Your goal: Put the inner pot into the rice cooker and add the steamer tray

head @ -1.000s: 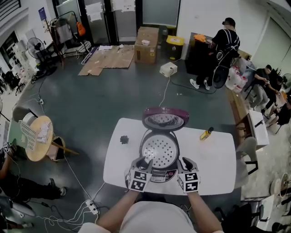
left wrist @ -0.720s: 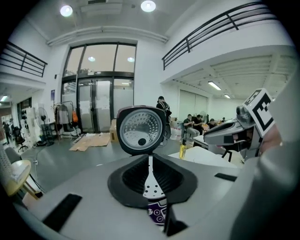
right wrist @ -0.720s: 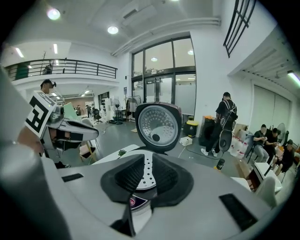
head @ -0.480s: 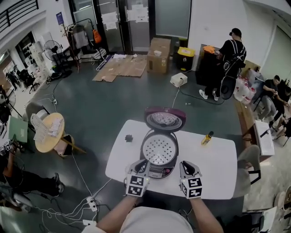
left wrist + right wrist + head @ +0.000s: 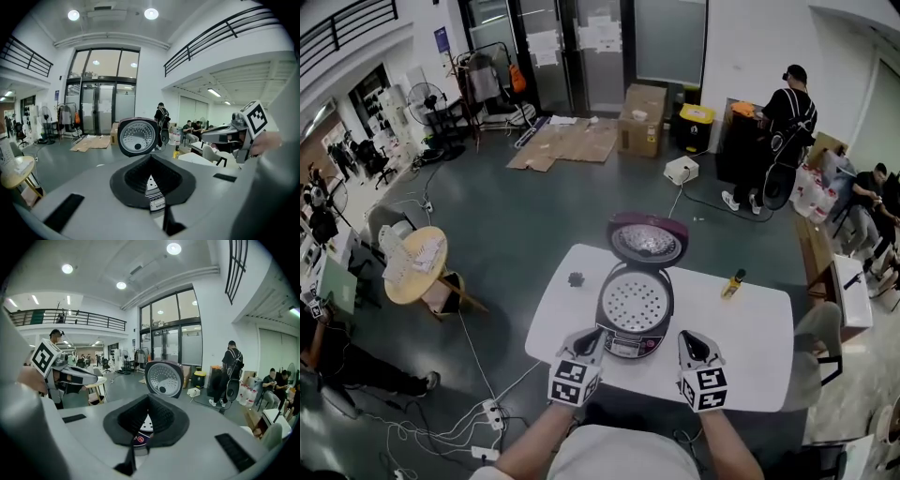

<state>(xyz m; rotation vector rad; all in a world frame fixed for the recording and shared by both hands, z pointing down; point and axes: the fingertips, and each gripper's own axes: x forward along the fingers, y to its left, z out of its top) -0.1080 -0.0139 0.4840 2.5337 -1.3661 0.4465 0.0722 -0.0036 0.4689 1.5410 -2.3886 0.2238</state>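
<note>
Head view: white table (image 5: pixel 750 319) on grey floor (image 5: pixel 534 216) holds rice cooker (image 5: pixel 634 309); left tool (image 5: pixel 594 336), right tool (image 5: pixel 690 340) just closed empty.

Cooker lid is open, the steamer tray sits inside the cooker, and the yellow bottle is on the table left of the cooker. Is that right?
Only the side is wrong: the head view shows the yellow bottle on the table right of the cooker, not left. The open lid and the steamer tray inside are correct.

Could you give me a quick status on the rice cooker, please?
Left gripper and right gripper just closed, both empty. Steamer tray sits in rice cooker, lid up. Yellow bottle off to the right, clear of both.
</note>
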